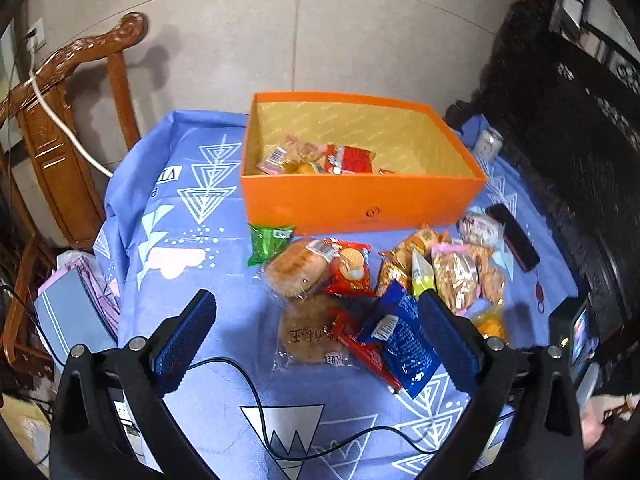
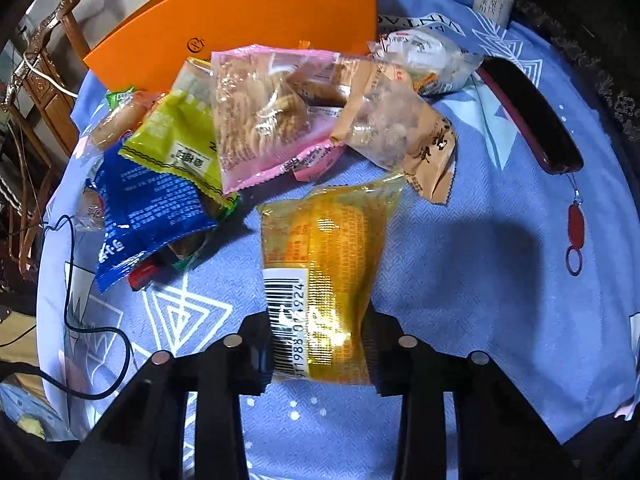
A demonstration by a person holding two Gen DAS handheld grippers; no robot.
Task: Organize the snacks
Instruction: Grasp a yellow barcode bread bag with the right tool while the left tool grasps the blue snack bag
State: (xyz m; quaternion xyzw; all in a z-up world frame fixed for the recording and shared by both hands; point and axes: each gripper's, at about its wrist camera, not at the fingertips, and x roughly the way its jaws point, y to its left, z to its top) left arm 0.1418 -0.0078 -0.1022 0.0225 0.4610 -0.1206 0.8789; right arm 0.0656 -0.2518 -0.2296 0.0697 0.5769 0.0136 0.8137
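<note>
while the right gripper point(image 2: 320, 344) has its jaws drawn in on both sides of the yellow snack packet point(image 2: 326, 276), the step in hand looks like the pick-up of one more snack for the orange box point(image 1: 360, 200). the packet lies on the desk point(image 2: 460, 300), barcode end between the jaws, the rest reaching forward away from the gripper. the pads seem to press the wrapper edges, so i judge it gripped, but it is not lifted yet.

the left gripper point(image 1: 316, 340) is wide open w/ nothing in it. between and just ahead of its fingers lies the blue packet point(image 1: 404, 344), w/ a round brown cake point(image 1: 308, 332) and a red stick pack point(image 1: 366, 354) touching it.

the box stands beyond the pile of snacks, far side from both grippers, and already has a few packets inside.

next move, as i judge: lift the yellow packet straight up, carry it forward over the pile and over the near wall of the box, then open. the wrapper is slippery and puffy, so the grip should be firm but not crushing. left gripper may then close on the blue packet.
</note>
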